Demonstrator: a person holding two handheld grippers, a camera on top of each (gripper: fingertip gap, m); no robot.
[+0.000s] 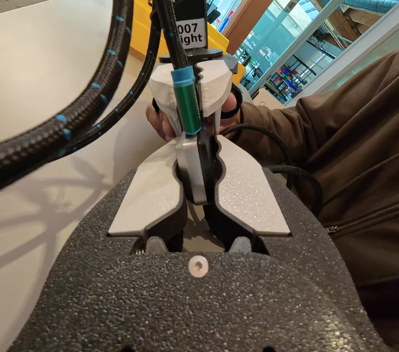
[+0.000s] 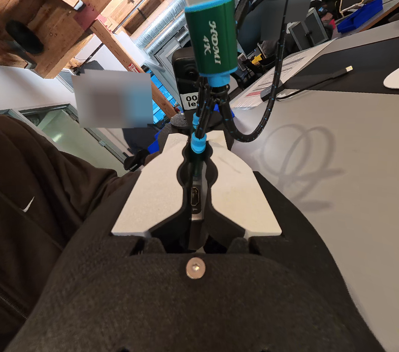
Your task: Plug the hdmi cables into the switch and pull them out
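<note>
Both grippers clamp one grey adapter (image 1: pixel 194 171) — left gripper (image 1: pixel 199 140) facing right gripper (image 2: pixel 197 147) — green plug (image 1: pixel 186 110) inserted.

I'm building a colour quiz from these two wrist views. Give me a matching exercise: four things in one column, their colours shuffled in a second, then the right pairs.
Things:
1. bin
2. braided cable
3. jacket sleeve
4. adapter

Colours:
A. brown
B. grey
C. yellow
D. black with blue flecks

Pairs: 1-C, 2-D, 3-A, 4-B
</note>
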